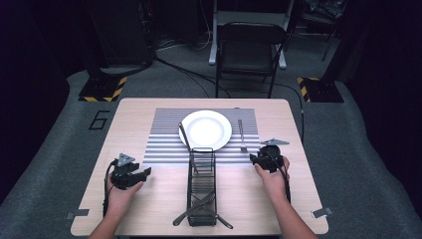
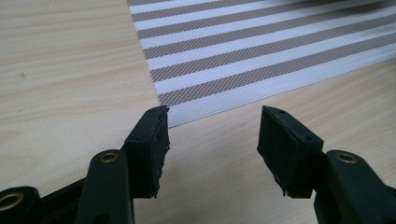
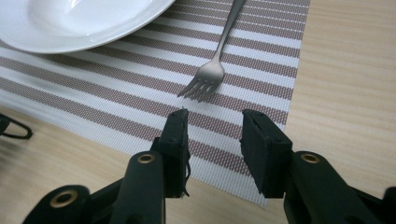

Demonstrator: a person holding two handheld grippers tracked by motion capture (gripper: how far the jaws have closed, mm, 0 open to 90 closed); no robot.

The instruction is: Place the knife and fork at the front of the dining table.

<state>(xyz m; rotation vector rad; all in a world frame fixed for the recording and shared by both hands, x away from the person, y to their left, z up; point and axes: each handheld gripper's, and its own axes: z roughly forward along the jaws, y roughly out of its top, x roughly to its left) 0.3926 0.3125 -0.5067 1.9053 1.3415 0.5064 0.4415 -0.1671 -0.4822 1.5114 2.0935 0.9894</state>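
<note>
Right gripper [image 3: 212,123]: jaws stood apart with nothing between them, just short of the fork's tines, over the near right part of the placemat.
Left gripper [image 2: 212,133]: jaws stood apart and empty, off the near left corner of the placemat, over bare wood.
Fork [image 3: 211,70]: lay flat on the placemat, right of the plate, tines toward the person, touched by neither gripper.
Placemat [image 1: 164,144]: striped grey and white, in the middle of the table.
Plate [image 1: 205,129]: white, at the centre of the placemat.
Knife [image 1: 184,133]: lay on the placemat along the plate's left rim.
Wire rack [image 1: 201,184]: black, long and narrow, started at the placemat's near edge and ran toward the person, between the two hands; dark utensils lay crossed in its near end.
Writing: a dark "6" [image 1: 98,120] on the floor, left of the placemat.
Chair [image 1: 251,50]: black, stood beyond the placemat's far side.
</note>
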